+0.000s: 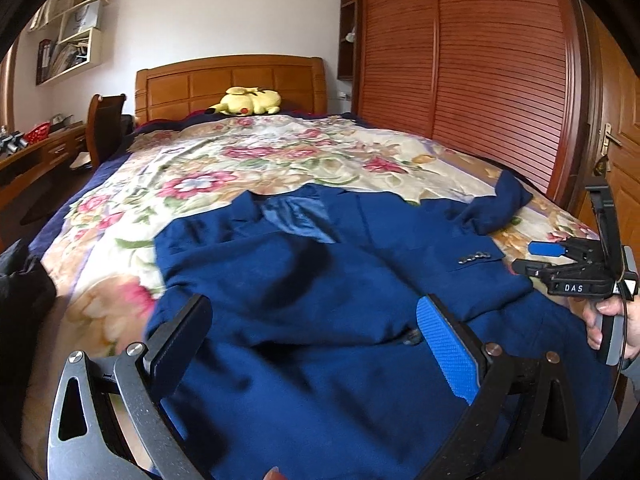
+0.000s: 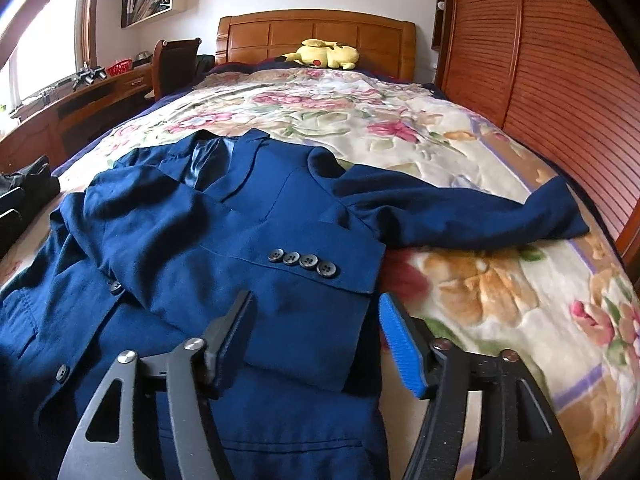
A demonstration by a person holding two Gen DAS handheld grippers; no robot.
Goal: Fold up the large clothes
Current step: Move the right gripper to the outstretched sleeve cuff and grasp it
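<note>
White walls, a wooden headboard [image 1: 230,82], louvred wardrobe doors [image 1: 472,64], and a daylit window [image 2: 36,60].

The blue jacket's [image 2: 224,240] hem runs off the bottom edge, behind the gripper.

Both wrist cameras look forward along their own fingers, low over the foot of the bed and facing its headboard [image 1: 230,80]. The left view sits close above the blue jacket [image 1: 320,300]; past its right finger stands the right gripper [image 1: 532,258]. The right view looks from farther right. Both share jacket, floral cover [image 2: 360,120] and plush toy [image 2: 324,54].
</note>
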